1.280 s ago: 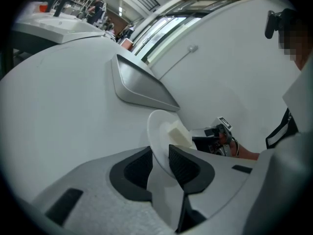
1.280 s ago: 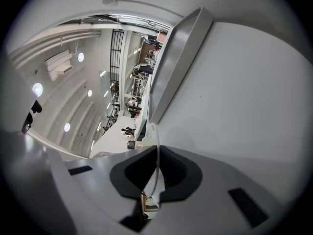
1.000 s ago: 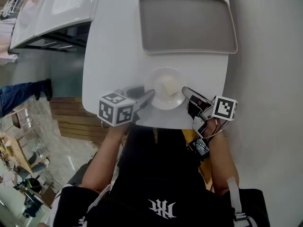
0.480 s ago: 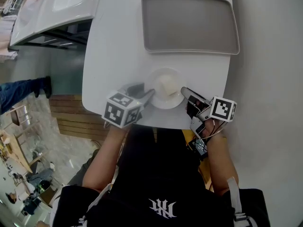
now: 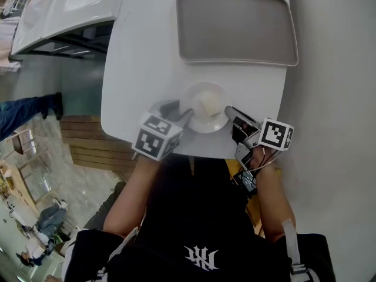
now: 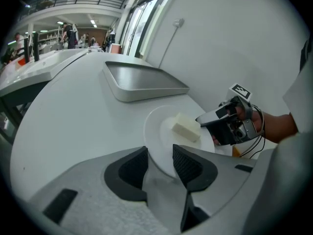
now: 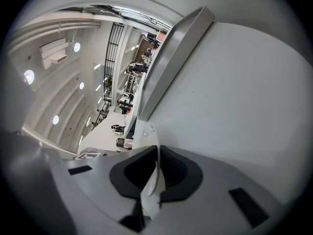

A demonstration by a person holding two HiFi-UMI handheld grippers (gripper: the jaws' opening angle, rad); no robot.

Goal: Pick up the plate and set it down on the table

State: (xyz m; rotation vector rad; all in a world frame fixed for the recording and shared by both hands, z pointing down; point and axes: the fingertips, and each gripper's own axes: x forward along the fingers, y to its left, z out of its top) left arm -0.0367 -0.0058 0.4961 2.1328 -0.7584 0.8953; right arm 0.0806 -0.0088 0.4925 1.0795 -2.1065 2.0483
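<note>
A white plate [image 5: 205,107] [image 6: 164,131] rests on the white table [image 5: 147,57] near its front edge, with a pale rectangular block [image 5: 207,105] [image 6: 186,127] on it. My left gripper [image 5: 185,116] [image 6: 160,160] is at the plate's left rim. Its jaws are opening, and the rim lies between them with a gap to the pads. My right gripper [image 5: 229,112] [image 7: 157,168] [image 6: 215,124] is shut on the plate's right rim, whose thin edge [image 7: 152,177] shows between the pads.
A grey tray [image 5: 237,27] [image 6: 142,80] [image 7: 171,58] lies on the table beyond the plate. A pale wall [image 5: 335,69] runs along the table's right side. A white counter [image 5: 64,10] stands at the upper left, and a person's leg [image 5: 29,113] shows at the far left.
The left gripper's jaws have spread apart at the plate's rim, and its marker cube has shifted slightly right and back. The plate and the right gripper have stayed put.
</note>
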